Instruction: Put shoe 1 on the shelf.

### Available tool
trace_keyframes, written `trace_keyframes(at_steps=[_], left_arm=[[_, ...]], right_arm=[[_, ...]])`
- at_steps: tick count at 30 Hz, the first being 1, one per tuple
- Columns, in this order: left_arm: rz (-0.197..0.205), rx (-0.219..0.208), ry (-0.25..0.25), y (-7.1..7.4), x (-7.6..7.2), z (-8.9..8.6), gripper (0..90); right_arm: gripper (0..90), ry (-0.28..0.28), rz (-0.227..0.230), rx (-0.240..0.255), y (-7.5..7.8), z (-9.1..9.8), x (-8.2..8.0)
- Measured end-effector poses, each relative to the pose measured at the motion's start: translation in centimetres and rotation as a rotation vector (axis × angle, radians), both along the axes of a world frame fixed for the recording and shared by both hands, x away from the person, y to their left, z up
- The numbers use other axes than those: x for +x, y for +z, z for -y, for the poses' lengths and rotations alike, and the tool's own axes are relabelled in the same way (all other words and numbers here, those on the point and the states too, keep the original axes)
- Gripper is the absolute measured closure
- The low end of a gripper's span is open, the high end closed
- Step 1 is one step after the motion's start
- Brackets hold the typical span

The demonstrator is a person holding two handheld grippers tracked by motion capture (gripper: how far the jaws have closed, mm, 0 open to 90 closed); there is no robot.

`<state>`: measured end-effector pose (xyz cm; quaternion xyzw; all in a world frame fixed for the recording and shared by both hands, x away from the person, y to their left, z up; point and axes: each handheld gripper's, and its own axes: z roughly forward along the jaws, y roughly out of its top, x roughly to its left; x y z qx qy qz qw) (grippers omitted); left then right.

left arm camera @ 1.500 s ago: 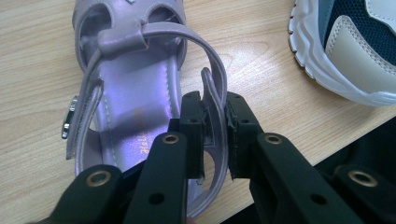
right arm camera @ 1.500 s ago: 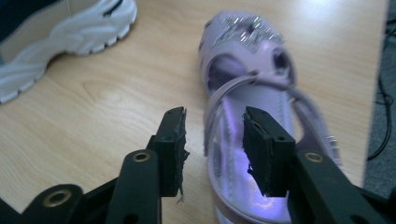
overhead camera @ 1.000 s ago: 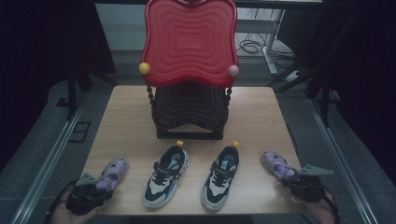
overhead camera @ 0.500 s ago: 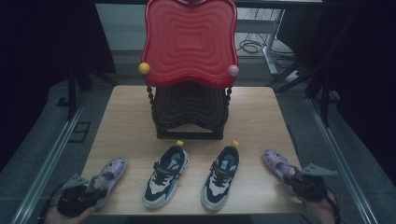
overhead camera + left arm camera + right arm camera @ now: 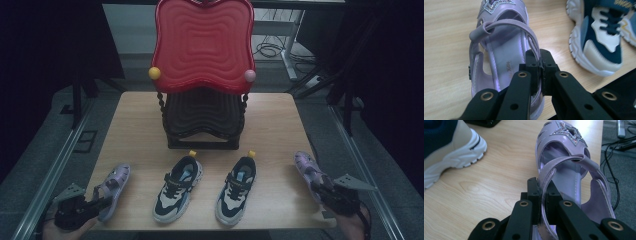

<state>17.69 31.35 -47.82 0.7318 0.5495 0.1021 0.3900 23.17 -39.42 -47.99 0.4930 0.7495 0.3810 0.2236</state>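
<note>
The red and black shoe rack (image 5: 202, 75) stands at the top middle of the high view, at the back of the counter (image 5: 135, 125). I see no shoes on its dark shelves, as far as the picture lets me look in, so the job looks like it is only starting: four shoes sit in a row near the bottom of the frame, and I think they are meant to go on the rack.

The two blue and white sneakers (image 5: 177, 187) (image 5: 236, 189) sit side by side in the bottom middle, and nothing is touching them.

The left purple sandal (image 5: 113, 186) is at the lower left of the high view. The left gripper (image 5: 539, 65) has its jaws closed tight on the sandal's thin side strap near the heel.

The right purple sandal (image 5: 309, 169) is at the lower right, by the counter's edge. The right gripper (image 5: 543, 187) has its jaws closed on that sandal's strap too.

Both sandals look to be resting on the counter, so the lifting and the carrying to the rack are left to do
</note>
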Motion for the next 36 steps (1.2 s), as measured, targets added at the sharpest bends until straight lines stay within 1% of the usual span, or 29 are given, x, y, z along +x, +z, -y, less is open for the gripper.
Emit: trace_keyframes(at_steps=[1,2,3,4,6,9,10,12,14,15,16,17,19,20,22,23,27,29,31,36], left_arm=[[0.0,0.0,0.0,0.0,0.0,0.0,87.2],[0.003,-0.003,-0.001,0.1,0.0,0.1,87.2],[0.006,-0.005,-0.004,0.2,0.1,0.1,87.2],[0.012,-0.011,-0.009,0.5,0.2,0.4,87.2],[0.016,-0.013,-0.015,0.6,0.3,0.4,87.2],[0.031,-0.054,-0.031,1.1,0.6,0.6,87.2],[0.044,-0.061,-0.041,1.4,0.9,0.9,87.2],[0.05,-0.05,-0.048,1.7,1.2,1.4,87.2],[0.051,-0.046,-0.051,1.8,1.4,1.6,87.2],[0.053,-0.045,-0.055,1.9,1.5,1.8,87.2],[0.057,-0.05,-0.062,2.1,1.8,2.1,87.1],[0.057,-0.05,-0.062,2.1,1.8,2.1,87.1],[0.069,-0.066,-0.082,2.5,2.0,2.5,87.1],[0.069,-0.066,-0.082,2.5,2.0,2.5,87.1],[0.075,-0.062,-0.089,2.7,2.2,2.7,87.1],[0.08,-0.056,-0.094,3.0,2.4,2.9,87.1],[0.091,-0.052,-0.094,3.4,2.7,3.1,87.2],[0.096,-0.055,-0.095,3.6,2.8,3.1,87.1],[0.099,-0.055,-0.096,3.7,2.9,3.2,87.1],[0.115,-0.077,-0.109,4.2,3.5,3.5,87.1]], right_arm=[[85.7,0.0,0.0,0.0,0.0,0.0,0.0],[85.7,0.003,0.013,0.012,0.3,-0.1,-0.1],[85.7,0.003,0.013,0.012,0.3,-0.1,-0.1],[85.7,0.009,0.025,0.021,0.5,-0.2,-0.1],[85.7,0.013,0.03,0.03,0.6,-0.4,-0.1],[85.7,0.033,0.048,0.066,1.2,-1.0,0.0],[85.7,0.052,0.066,0.072,1.7,-1.6,0.2],[85.7,0.07,0.082,0.079,2.2,-2.1,0.5],[85.7,0.075,0.09,0.082,2.4,-2.3,0.7],[85.7,0.08,0.096,0.087,2.6,-2.5,0.8],[85.7,0.087,0.115,0.093,3.0,-2.7,1.0],[85.7,0.087,0.115,0.093,3.0,-2.7,1.0],[85.7,0.094,0.129,0.117,3.5,-3.0,1.2],[85.7,0.094,0.129,0.117,3.5,-3.0,1.2],[85.7,0.099,0.131,0.137,3.7,-3.2,1.3],[85.7,0.105,0.141,0.147,3.9,-3.5,1.4],[85.6,0.122,0.156,0.151,4.4,-4.1,1.6],[85.6,0.127,0.163,0.161,4.6,-4.5,1.8],[85.6,0.135,0.168,0.159,4.8,-4.9,2.0],[85.6,0.157,0.182,0.169,5.1,-6.0,2.4]])
